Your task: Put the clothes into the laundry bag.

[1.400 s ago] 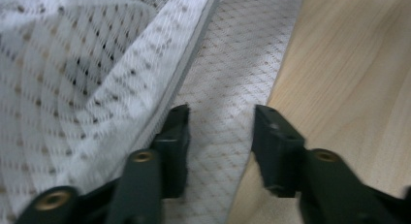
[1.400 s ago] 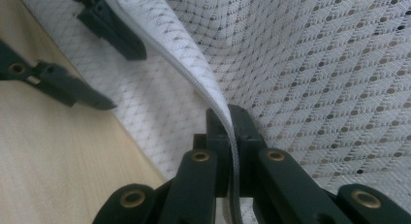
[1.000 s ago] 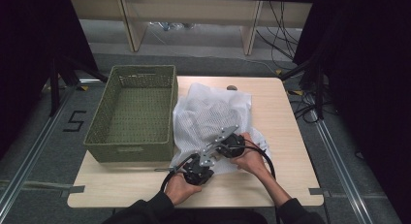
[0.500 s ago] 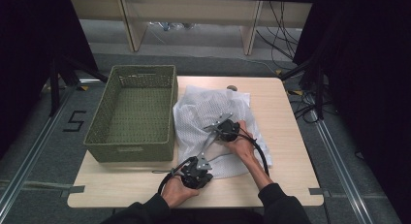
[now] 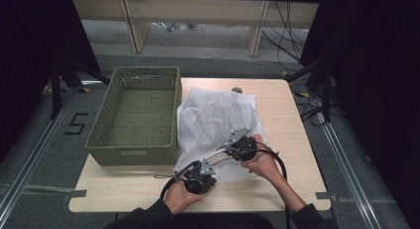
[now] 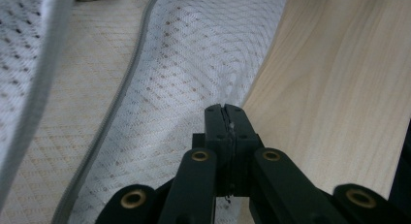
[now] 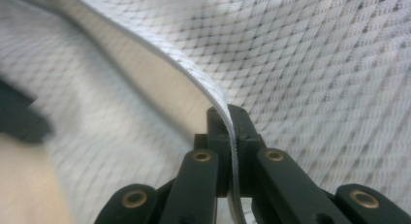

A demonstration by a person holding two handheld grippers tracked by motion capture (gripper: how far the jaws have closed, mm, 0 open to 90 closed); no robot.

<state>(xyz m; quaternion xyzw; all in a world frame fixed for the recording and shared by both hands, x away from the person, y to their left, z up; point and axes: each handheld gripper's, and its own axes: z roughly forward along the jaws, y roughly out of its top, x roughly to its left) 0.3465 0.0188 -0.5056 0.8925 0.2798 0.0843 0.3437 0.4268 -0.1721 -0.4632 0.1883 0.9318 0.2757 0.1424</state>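
Observation:
A white mesh bag (image 5: 215,117) lies spread on the wooden table (image 5: 285,115), right of a green basket (image 5: 132,153). My left gripper (image 5: 190,170) is at the bag's near corner. In the left gripper view its jaws (image 6: 226,110) are shut, pinching the mesh bag (image 6: 194,49) beside its edge. My right gripper (image 5: 229,148) is over the bag's near right part. In the right gripper view its jaws (image 7: 228,113) are shut on the mesh bag's thick white hem (image 7: 194,76), which is lifted and runs up to the left.
The green basket has nothing in it and stands along the table's left side. A small dark object (image 5: 237,89) sits at the table's far edge. Bare wood shows right of the bag and along the front edge (image 5: 124,194). Dark curtains flank the table.
My right gripper went away over the bag and has come back toward the person, holding the hem. The left gripper has stayed put at the near corner.

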